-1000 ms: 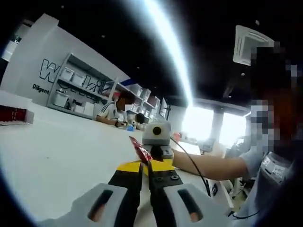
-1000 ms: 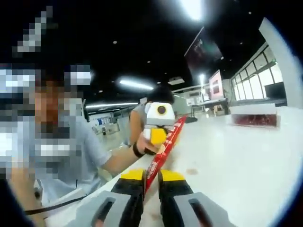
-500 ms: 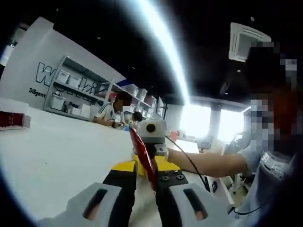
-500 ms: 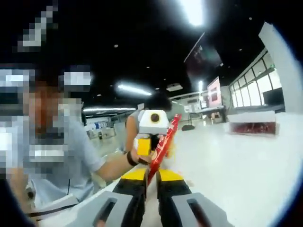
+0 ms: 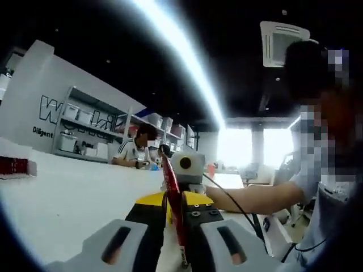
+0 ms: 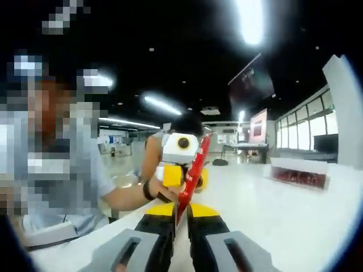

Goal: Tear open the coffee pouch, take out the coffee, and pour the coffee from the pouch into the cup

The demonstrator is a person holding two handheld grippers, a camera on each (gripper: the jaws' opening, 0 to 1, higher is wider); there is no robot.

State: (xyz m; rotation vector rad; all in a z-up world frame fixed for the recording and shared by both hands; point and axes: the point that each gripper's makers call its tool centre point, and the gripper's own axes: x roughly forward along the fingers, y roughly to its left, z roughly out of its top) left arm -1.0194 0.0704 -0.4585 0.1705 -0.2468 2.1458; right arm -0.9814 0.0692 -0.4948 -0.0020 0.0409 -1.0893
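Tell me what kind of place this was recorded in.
Probably a big open office or lab hall: long white tables, wall shelving stocked with bins under large lettering, a ceiling air-con unit, and people working at a far table.

White bench carried a red box at its far edge. Wall shelving held white containers; a seated person was beyond.

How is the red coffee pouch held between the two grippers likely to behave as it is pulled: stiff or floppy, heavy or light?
The coffee pouch is a thin, narrow stick that stands nearly straight between the left gripper and the right gripper, so it probably holds its shape while both ends are pinched. It looks light, and would likely flop if one end were released.
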